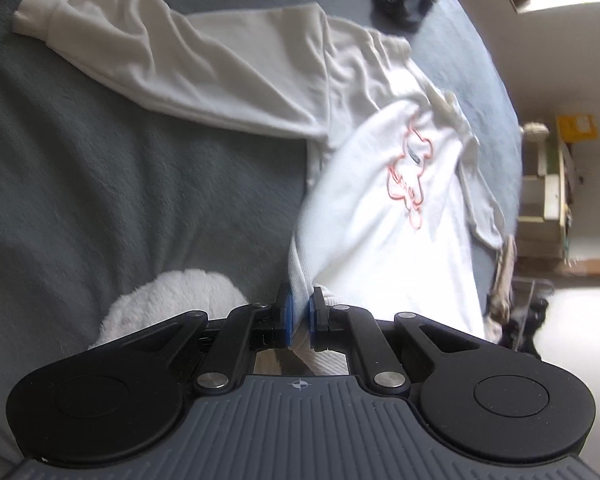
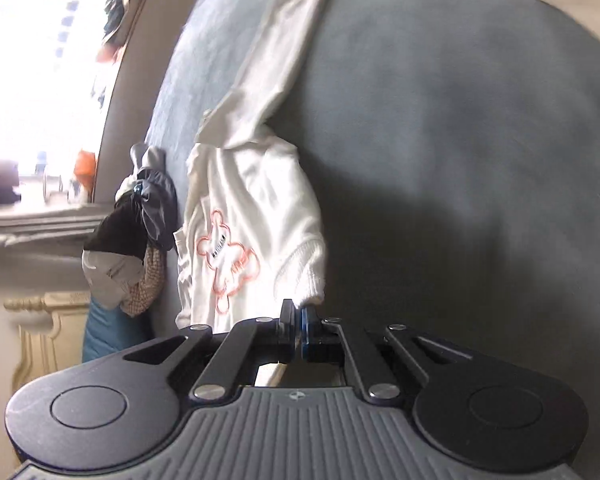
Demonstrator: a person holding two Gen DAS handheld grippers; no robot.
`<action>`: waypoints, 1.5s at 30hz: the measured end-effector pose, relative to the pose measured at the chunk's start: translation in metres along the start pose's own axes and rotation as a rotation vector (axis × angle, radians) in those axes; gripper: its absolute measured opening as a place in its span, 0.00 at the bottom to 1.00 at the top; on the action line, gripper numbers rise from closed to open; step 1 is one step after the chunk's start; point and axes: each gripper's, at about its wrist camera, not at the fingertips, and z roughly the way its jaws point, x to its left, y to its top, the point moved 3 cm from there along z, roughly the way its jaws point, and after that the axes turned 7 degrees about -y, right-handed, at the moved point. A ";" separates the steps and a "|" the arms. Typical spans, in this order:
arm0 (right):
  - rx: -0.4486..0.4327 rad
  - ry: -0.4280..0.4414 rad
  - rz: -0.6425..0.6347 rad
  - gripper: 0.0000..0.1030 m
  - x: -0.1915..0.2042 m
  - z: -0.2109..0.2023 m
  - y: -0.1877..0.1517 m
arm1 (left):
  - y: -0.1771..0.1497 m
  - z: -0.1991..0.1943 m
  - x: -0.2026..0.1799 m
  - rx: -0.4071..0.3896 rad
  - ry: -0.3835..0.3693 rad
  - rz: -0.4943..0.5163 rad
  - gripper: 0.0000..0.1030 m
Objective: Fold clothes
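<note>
Far left, one sleeve (image 1: 148,52) of the white sweatshirt (image 1: 380,184) sprawls unfolded across the grey bed (image 1: 100,184). The left gripper (image 1: 299,312) pinches its hem, the right gripper (image 2: 299,320) another edge — lifted, folding barely begun. Dark clothes (image 2: 140,216) wait far off.

Each fisheye camera sits just behind its claw, looking steeply down along the fingers, close to the bed (image 1: 100,168). Both views share the white sweatshirt (image 1: 380,200) (pink outline print) and the dark clothes pile (image 2: 140,216) beyond it.
</note>
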 end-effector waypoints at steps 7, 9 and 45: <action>0.021 -0.052 0.210 0.03 -0.084 0.041 -0.030 | -0.016 0.027 0.029 0.111 0.062 0.010 0.08; 0.024 -0.045 0.252 0.03 -0.094 0.055 -0.032 | -0.020 0.023 0.032 0.108 0.085 0.024 0.15; 0.067 -0.068 0.263 0.04 -0.106 0.056 -0.039 | -0.107 0.038 -0.061 0.105 0.357 0.896 0.02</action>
